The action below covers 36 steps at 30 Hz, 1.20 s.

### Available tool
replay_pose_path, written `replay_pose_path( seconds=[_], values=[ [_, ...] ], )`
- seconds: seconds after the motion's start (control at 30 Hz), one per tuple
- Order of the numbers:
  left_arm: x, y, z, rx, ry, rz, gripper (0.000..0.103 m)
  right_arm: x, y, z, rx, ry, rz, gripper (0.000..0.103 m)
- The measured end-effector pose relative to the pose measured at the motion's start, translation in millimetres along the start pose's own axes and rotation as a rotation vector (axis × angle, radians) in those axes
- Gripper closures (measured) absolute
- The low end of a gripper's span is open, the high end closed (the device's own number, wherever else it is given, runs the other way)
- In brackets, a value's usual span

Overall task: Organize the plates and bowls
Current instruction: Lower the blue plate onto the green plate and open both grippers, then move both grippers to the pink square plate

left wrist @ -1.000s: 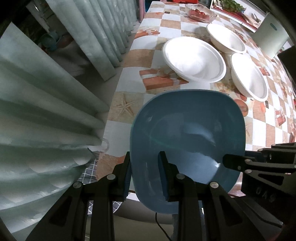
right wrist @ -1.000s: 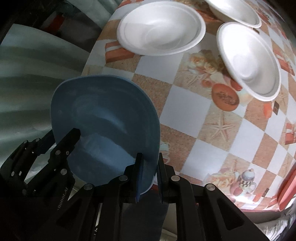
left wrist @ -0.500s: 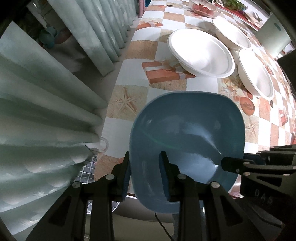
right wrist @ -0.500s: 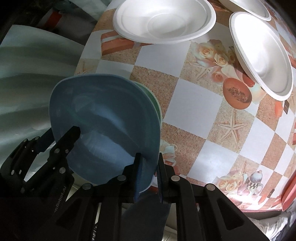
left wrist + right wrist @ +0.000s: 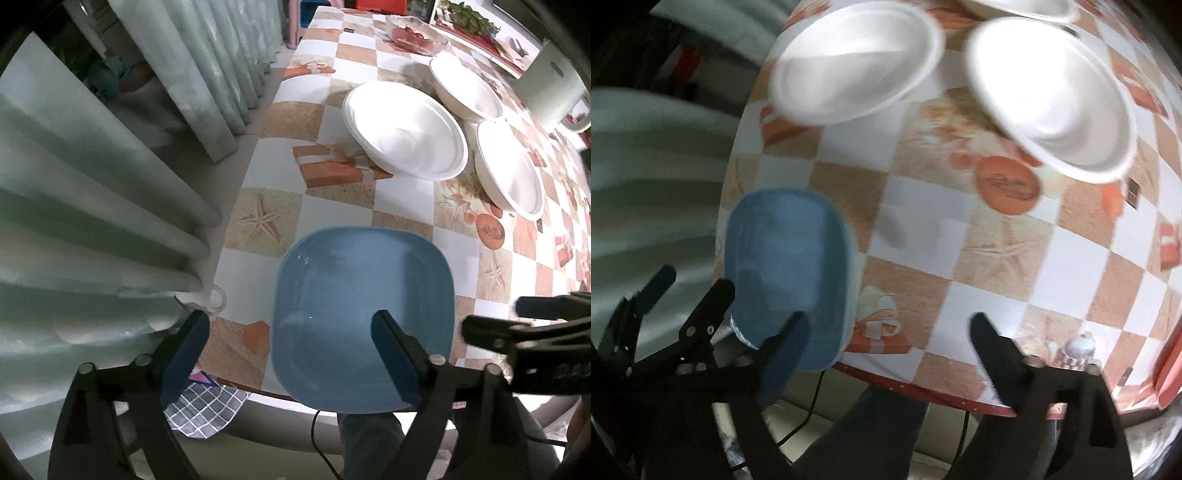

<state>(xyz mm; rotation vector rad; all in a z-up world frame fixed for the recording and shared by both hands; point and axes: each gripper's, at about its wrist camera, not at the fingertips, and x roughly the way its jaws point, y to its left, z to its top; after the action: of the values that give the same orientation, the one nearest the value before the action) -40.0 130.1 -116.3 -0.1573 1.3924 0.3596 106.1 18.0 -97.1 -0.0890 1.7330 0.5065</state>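
A blue square plate (image 5: pixel 364 317) (image 5: pixel 790 273) lies flat at the table's front left corner, near the edge. My left gripper (image 5: pixel 291 347) hangs over its left part with jaws opening wide; the plate's left edge lies between the fingers, and the pads do not press on it. My right gripper (image 5: pixel 888 325) is also opening, its left finger over the plate's right rim, nothing gripped. The right wrist view is blurred by motion. Three white bowls (image 5: pixel 406 129) (image 5: pixel 469 92) (image 5: pixel 509 170) stand farther back on the checkered tablecloth (image 5: pixel 332 218).
Pale curtains (image 5: pixel 92 221) hang close along the table's left side. A glass dish with red food (image 5: pixel 413 35) and a white container (image 5: pixel 550 88) stand at the far end. A checked cloth (image 5: pixel 207 406) and a person's legs (image 5: pixel 864 424) are below the front edge.
Both grippers let go of the blue plate and spread their jaws. The plate now rests on the table. The right gripper has shifted right, off the plate's rim.
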Motion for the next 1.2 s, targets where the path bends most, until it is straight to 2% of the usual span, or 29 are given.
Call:
replay_pose_path(
  seconds=[0.17, 0.37, 0.57, 0.77, 1.03, 1.2],
  values=[
    [0, -19, 6, 0.048, 0.026, -0.017, 0.011, -18, -34, -6, 0.082, -0.043, 0.003, 0.001],
    [-13, -66, 15, 0.189, 0.021, -0.086, 0.011, -40, -83, -36, 0.183, -0.095, -0.015, 0.001],
    [-22, -139, 12, 0.404, 0.018, -0.129, 0.011, -53, -148, -69, 0.37, -0.113, -0.001, 0.001],
    [-22, -208, 3, 0.566, 0.042, -0.143, 0.011, -66, -215, -109, 0.562, -0.135, 0.014, 0.001],
    [-25, -299, -4, 0.715, 0.062, -0.149, 0.011, -78, -299, -149, 0.734, -0.164, 0.033, 0.001],
    [-26, -364, -13, 0.793, 0.079, -0.148, 0.011, -87, -359, -173, 0.818, -0.17, 0.015, 0.001]
  ],
)
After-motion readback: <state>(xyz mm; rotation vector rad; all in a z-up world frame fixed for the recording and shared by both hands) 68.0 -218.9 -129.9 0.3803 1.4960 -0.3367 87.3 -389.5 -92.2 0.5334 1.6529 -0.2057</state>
